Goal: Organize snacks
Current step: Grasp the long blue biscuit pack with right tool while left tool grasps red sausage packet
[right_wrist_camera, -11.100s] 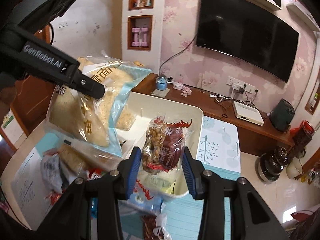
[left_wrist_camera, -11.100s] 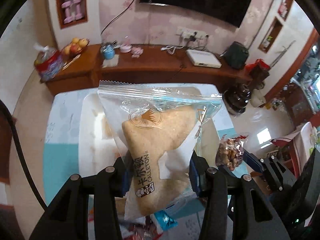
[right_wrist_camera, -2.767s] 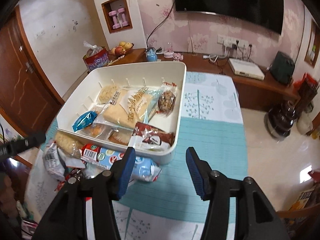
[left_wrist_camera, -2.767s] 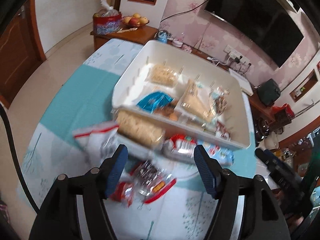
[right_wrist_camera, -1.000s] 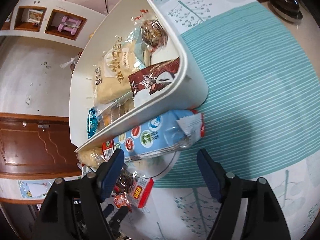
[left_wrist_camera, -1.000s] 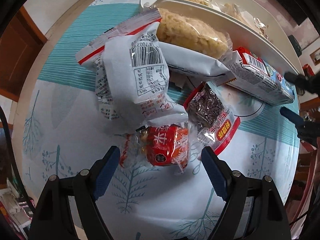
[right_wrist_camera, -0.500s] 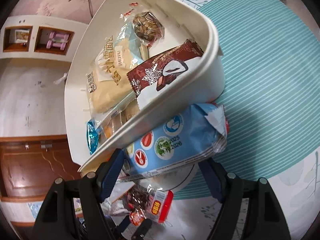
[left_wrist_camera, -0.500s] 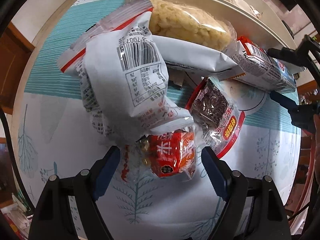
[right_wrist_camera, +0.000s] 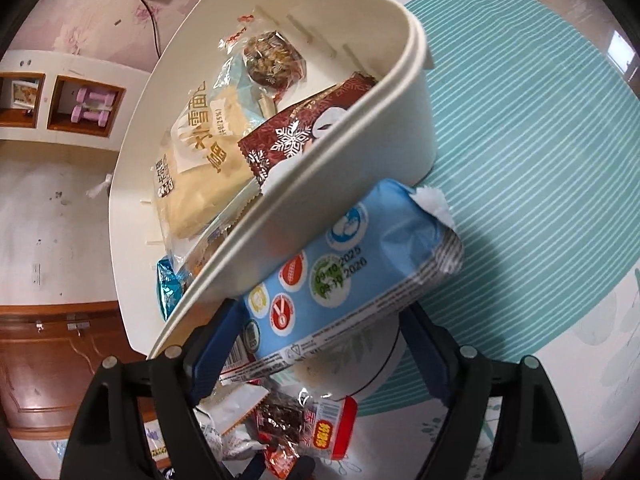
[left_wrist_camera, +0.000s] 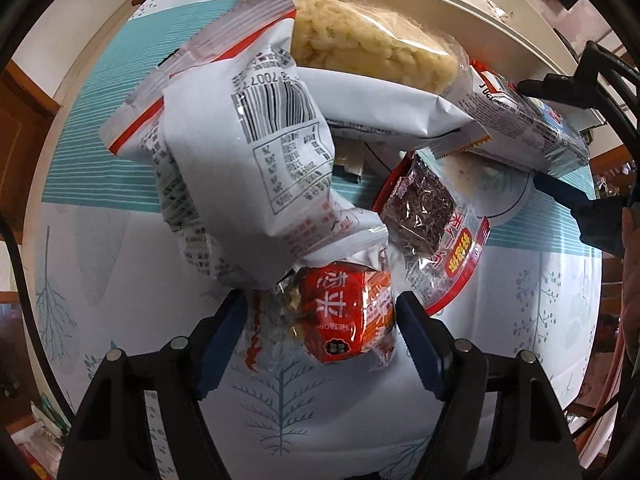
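The left gripper [left_wrist_camera: 320, 320] is closing its jaws, the red snack packet [left_wrist_camera: 346, 316] lying between them on the table [left_wrist_camera: 320, 420], the pads not clearly pressing it. The right gripper [right_wrist_camera: 320, 332] is opening its jaws around the blue packet [right_wrist_camera: 344, 276], which leans on the bin's [right_wrist_camera: 360, 152] near wall. Only the right wrist view shows the bin's inside: a bread bag [right_wrist_camera: 200, 148] and a brown wrapper [right_wrist_camera: 296, 136].

Home living room: pink floral wallpaper [right_wrist_camera: 80, 4], wall niches with dumbbells [right_wrist_camera: 90, 106], wooden door [right_wrist_camera: 52, 364].
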